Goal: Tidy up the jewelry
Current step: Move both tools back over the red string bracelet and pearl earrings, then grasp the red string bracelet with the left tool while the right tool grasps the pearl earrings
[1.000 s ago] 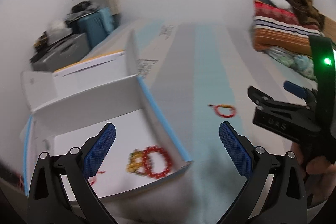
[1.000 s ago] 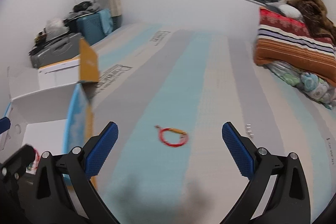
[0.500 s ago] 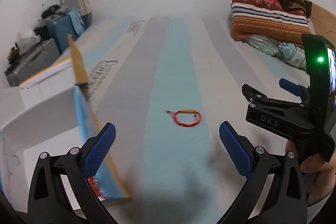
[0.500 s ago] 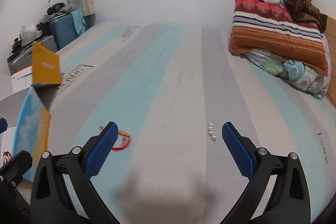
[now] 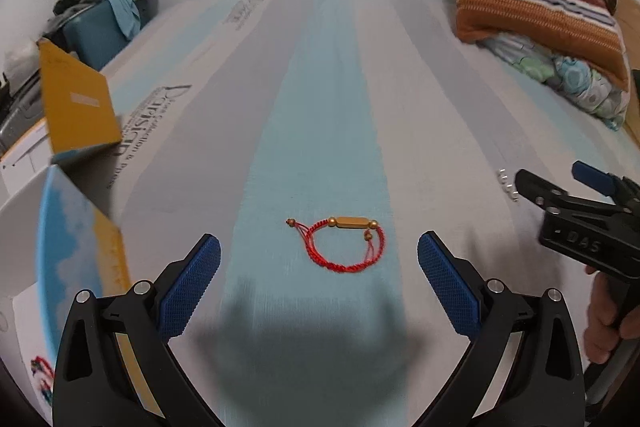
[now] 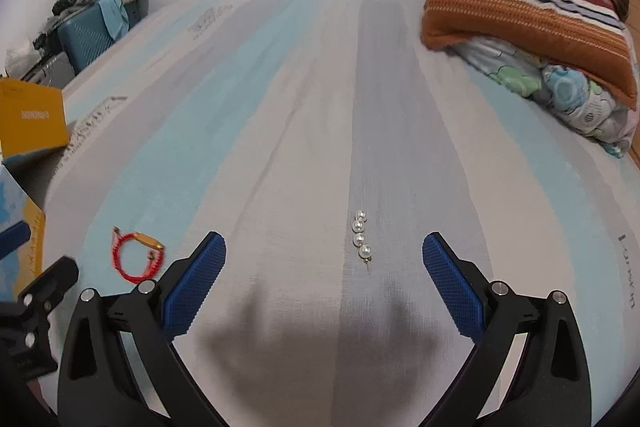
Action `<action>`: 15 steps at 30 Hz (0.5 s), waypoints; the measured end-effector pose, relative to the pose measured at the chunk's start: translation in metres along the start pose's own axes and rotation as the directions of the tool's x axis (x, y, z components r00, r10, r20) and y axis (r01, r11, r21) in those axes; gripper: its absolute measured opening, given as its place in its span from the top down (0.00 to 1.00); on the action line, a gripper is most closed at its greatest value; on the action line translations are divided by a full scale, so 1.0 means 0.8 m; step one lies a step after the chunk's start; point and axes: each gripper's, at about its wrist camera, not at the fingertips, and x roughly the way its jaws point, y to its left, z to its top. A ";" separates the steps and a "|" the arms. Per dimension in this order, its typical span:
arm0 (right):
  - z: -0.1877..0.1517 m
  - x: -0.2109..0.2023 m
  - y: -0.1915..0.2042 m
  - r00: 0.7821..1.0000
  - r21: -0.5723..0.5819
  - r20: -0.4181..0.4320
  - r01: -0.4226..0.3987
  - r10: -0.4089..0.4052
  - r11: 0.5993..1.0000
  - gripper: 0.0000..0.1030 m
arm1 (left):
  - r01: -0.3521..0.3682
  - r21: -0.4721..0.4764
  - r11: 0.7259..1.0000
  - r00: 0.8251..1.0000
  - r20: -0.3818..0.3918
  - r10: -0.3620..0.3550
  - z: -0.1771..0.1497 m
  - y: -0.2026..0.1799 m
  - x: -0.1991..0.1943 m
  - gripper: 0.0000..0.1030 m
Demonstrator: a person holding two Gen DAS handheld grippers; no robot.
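A red cord bracelet with a gold tube bead [image 5: 340,247] lies on the striped mattress, just ahead of my open, empty left gripper [image 5: 319,287]. It also shows in the right wrist view [image 6: 137,259]. A short string of white pearls [image 6: 361,237] lies just ahead of my open, empty right gripper [image 6: 323,289]; it peeks out beside that gripper in the left wrist view [image 5: 507,183]. An open cardboard box [image 5: 80,251] with blue and yellow flaps stands at the left, with red jewelry [image 5: 40,367] inside.
Folded striped blankets and a floral quilt [image 6: 532,27] are piled at the back right. A teal suitcase [image 6: 90,35] and clutter stand beyond the mattress's left edge. The right gripper's body [image 5: 580,227] is at the right of the left view.
Both grippers swung right, away from the box. The red bracelet now sits centred before the left gripper, and the pearls have come into view before the right gripper. Both stayed open.
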 end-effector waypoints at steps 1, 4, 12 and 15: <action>0.001 0.008 -0.002 1.000 0.000 -0.014 -0.003 0.003 1.000 0.13 | 0.002 -0.006 1.000 1.000 -0.006 -0.002 0.000 0.002 0.009 0.06; -0.002 0.026 -0.009 0.999 0.020 -0.036 -0.030 0.030 0.999 0.14 | 0.022 -0.034 0.999 1.000 -0.020 -0.023 -0.001 0.008 0.029 0.06; -0.005 0.067 -0.023 0.994 0.060 -0.097 -0.041 0.047 0.997 0.25 | -0.038 -0.070 0.997 0.998 -0.058 0.034 -0.011 0.031 0.079 0.06; -0.007 0.075 -0.028 0.993 0.076 -0.112 -0.039 0.047 0.996 0.30 | -0.046 -0.061 0.997 0.996 -0.084 0.041 -0.011 0.033 0.094 0.06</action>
